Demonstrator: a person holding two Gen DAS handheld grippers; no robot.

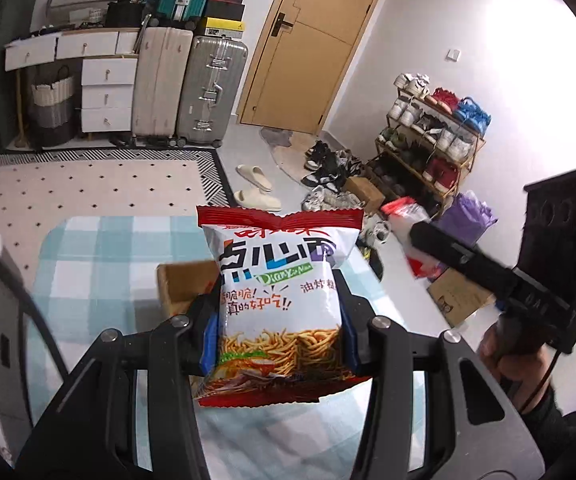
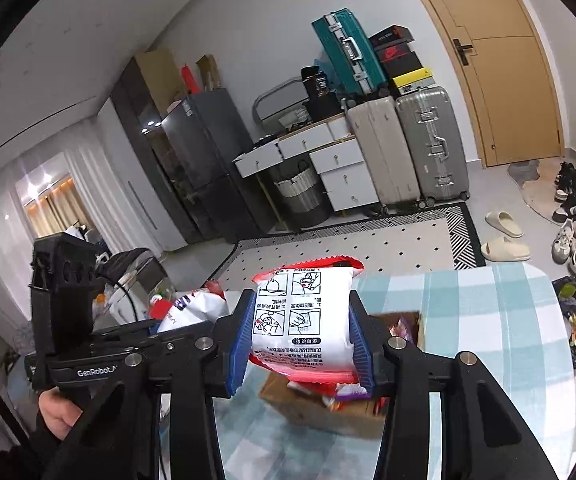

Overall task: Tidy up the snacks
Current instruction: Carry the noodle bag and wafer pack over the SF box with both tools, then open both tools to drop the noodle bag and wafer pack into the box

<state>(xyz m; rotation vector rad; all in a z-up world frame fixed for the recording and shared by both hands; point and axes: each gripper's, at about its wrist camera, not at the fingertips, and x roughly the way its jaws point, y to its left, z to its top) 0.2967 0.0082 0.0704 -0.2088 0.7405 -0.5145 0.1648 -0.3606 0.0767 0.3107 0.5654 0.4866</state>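
Your table (image 2: 508, 320) wore a blue-and-white checked cloth; one open cardboard box (image 2: 316, 408) of snacks sat on it.

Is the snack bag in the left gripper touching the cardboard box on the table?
Apart. In the left wrist view the snack bag is clamped in the left gripper above the checked table; the cardboard box sits below and behind it.

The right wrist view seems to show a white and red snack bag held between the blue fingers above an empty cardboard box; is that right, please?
Not quite: the cardboard box is not empty; the right wrist view shows colourful packets inside. The white and red snack bag is indeed held between the blue fingers.
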